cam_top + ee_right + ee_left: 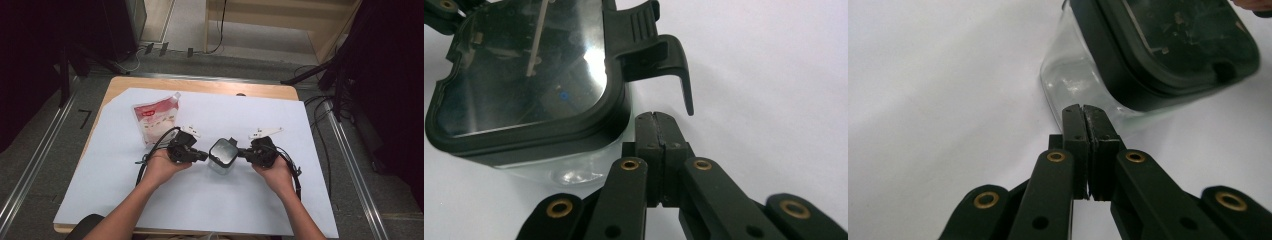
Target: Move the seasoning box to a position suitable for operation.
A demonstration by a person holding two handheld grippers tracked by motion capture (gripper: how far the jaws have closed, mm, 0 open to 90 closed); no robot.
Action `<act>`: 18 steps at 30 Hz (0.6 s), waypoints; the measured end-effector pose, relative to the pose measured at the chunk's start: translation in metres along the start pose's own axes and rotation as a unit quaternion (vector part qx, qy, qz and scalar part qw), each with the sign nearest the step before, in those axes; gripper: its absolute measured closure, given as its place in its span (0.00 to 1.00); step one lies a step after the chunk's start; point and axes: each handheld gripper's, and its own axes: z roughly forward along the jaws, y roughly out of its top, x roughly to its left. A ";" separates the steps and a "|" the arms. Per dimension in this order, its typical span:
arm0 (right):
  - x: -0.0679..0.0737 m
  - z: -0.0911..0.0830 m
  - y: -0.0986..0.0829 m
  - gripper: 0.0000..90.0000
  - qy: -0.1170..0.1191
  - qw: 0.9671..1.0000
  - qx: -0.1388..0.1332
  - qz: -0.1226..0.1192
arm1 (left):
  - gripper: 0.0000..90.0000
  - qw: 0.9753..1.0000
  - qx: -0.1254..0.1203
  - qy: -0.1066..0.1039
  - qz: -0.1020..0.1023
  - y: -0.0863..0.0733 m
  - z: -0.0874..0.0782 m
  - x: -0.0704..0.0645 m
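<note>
I have a clear square container (223,155) with a dark lid (524,75) standing on the white sheet (310,200) near the middle of the table, directly between my two tools. One of the lid's side latches (659,55) is flipped up and away from the wall, so I judge the lid is at least partly unfastened on that side.

My left gripper (1083,112) has its jaws pressed together with nothing between them; the tips sit just beside the container's lower glass wall, near a corner. My right gripper (655,120) is likewise closed and empty, its tips right next to the opposite wall, below the raised latch. I cannot tell whether either tip actually touches the glass.

With both tools closed and set on opposite sides, I read this as bracing or nudging the container, not grasping it, perhaps to steady it while a closed tip works a latch.

Farther out, a red-and-white spouted pouch (155,120) lies on the sheet behind my left hand (160,167), well apart from the container. Beyond the wooden table edge (120,85) the floor holds cables and dark stands.
</note>
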 end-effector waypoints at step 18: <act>0.000 0.004 0.000 1.00 -0.003 1.000 0.000 -0.007 | 1.00 0.999 0.010 -0.041 0.009 -0.003 -0.002 -0.013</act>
